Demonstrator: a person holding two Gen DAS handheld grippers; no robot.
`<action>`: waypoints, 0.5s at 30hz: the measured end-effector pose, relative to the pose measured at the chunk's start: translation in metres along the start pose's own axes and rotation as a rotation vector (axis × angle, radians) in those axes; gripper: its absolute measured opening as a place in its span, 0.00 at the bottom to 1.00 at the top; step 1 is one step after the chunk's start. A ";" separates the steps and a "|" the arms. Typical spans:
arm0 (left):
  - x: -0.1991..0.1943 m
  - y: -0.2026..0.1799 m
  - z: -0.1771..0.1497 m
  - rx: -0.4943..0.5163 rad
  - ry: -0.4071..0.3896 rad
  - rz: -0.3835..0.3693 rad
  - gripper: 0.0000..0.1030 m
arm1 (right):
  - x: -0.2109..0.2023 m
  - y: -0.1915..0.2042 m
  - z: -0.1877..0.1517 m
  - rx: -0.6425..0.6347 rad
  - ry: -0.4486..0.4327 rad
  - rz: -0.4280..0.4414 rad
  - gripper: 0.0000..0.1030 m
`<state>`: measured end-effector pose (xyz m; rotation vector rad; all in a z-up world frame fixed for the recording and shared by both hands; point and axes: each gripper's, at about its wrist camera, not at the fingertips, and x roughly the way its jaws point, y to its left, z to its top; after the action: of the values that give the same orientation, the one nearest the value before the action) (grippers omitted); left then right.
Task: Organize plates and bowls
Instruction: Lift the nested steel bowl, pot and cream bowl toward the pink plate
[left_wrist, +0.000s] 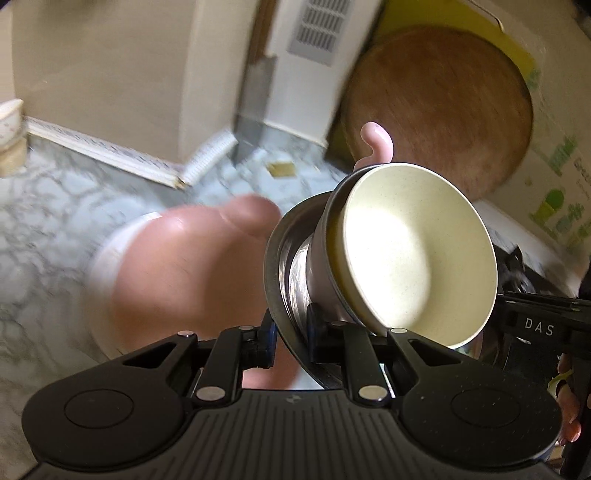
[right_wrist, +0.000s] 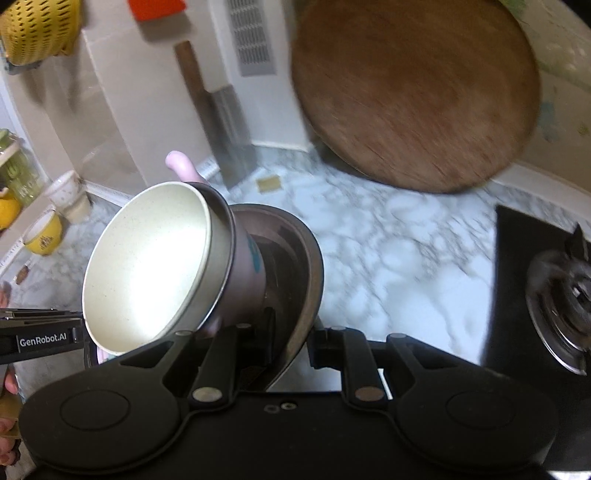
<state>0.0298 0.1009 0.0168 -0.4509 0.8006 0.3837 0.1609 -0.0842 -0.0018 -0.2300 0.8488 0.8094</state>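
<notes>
Left wrist view: my left hand-held gripper (left_wrist: 290, 338) is nearly closed, pads pinching the rim of a wide dark-rimmed stainless steel bowl (left_wrist: 280, 258). Nested in that steel bowl is a smaller grey metal bowl (left_wrist: 321, 251), and inside that a cream speckled round bowl (left_wrist: 413, 254). Whole stack is tilted on edge, cream bowl's opening facing right, held up off the white-grey marble bench (left_wrist: 55, 206). A pink curved handle (left_wrist: 376, 142) pokes up behind the stack; can't tell what it belongs to. Large blurred pink shape (left_wrist: 192, 269) sits left of the stack, too blurred to identify. A round brown wooden cutting board (left_wrist: 439, 110) leans against the wall at the back. Black arm of the other gripper shows at the right edge.

Right wrist view: my right hand-held gripper (right_wrist: 291, 341) is also almost shut, clamped on the opposite rim of the same steel bowl (right_wrist: 295, 266). Stack tilts left here, cream bowl (right_wrist: 147, 266) opening toward lower left, purple-grey middle bowl (right_wrist: 240, 273) between. A cleaver (right_wrist: 225, 122) leans on the wall, a black gas hob (right_wrist: 546, 280) at right, a yellow cup (right_wrist: 46, 236) and a white patterned cup (right_wrist: 68, 194) at left on the bench. A yellow perforated basket (right_wrist: 40, 29) hangs top left.
</notes>
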 end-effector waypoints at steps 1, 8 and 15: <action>-0.001 0.006 0.004 -0.007 -0.004 0.008 0.14 | 0.004 0.005 0.003 -0.005 -0.004 0.008 0.18; -0.007 0.058 0.023 -0.052 -0.027 0.069 0.14 | 0.040 0.047 0.021 -0.045 -0.005 0.066 0.18; 0.004 0.105 0.026 -0.112 -0.011 0.122 0.14 | 0.078 0.085 0.028 -0.086 0.015 0.103 0.18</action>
<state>-0.0035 0.2030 0.0052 -0.5054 0.8008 0.5454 0.1465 0.0302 -0.0307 -0.2700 0.8462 0.9424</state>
